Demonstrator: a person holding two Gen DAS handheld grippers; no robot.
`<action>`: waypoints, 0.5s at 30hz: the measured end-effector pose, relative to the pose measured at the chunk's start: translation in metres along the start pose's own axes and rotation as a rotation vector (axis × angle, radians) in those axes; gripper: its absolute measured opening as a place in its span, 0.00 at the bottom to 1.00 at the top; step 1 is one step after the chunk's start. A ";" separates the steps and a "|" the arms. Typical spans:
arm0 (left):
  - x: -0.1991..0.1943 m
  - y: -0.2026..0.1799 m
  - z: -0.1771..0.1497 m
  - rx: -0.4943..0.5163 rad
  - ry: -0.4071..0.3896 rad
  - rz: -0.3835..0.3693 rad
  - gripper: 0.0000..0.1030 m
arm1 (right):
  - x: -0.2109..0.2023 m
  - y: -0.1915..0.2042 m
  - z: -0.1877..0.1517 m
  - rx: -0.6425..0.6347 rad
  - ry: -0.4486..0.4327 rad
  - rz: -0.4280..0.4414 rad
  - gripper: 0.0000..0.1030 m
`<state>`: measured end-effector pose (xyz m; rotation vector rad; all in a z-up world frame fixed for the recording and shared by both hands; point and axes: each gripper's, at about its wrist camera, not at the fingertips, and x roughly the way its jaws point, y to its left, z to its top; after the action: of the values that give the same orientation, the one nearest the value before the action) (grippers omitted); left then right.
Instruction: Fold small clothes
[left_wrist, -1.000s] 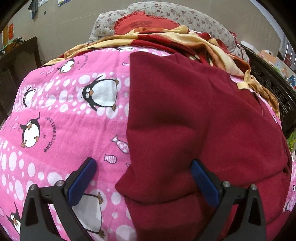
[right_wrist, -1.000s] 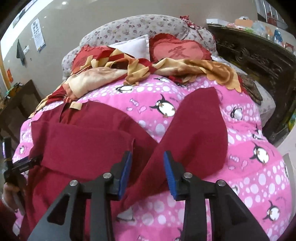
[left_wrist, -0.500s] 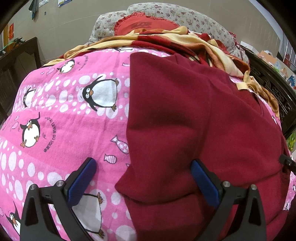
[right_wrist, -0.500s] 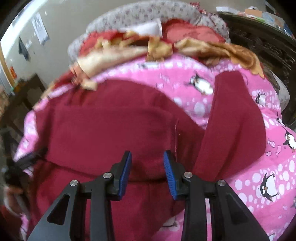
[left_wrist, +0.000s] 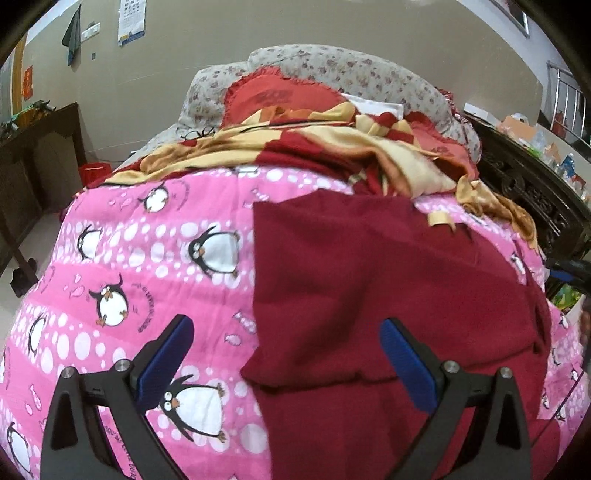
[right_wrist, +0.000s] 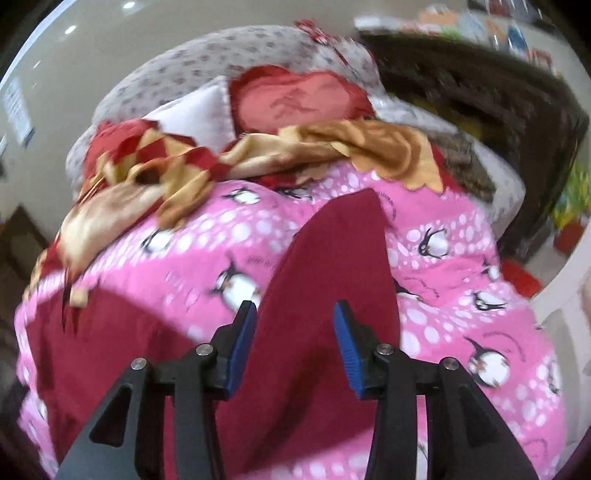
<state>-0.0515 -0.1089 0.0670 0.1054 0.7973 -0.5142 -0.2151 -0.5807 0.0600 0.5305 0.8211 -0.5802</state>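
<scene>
Since the earlier frame, the view from the left gripper has drawn back from the dark red garment, so that more of the bed and wall is seen, while the right gripper has been swung back over the unfolded sleeve, its jaws having just been opening with nothing pinched between them. The garment is spread on the pink penguin quilt of the bed, its left side already folded inward to a straight edge. The sleeve's long axis runs away from the right gripper toward the pillows, cuff end farthest. The sleeve fold on the right side appears to be in hand; a lowering and closing on the sleeve is probably called for next. The left gripper is released, spread wide, holding nothing.
</scene>
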 end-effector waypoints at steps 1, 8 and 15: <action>-0.001 -0.002 0.001 0.000 0.002 -0.005 1.00 | 0.007 -0.002 0.005 0.017 0.009 0.010 0.52; 0.005 -0.020 0.002 0.034 0.041 -0.018 1.00 | 0.071 0.003 0.020 0.026 0.135 0.068 0.52; 0.012 -0.019 -0.002 0.013 0.077 -0.021 1.00 | 0.071 -0.016 0.009 0.040 0.097 0.126 0.23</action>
<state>-0.0552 -0.1300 0.0585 0.1294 0.8709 -0.5382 -0.1818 -0.6171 0.0059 0.6457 0.8622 -0.4583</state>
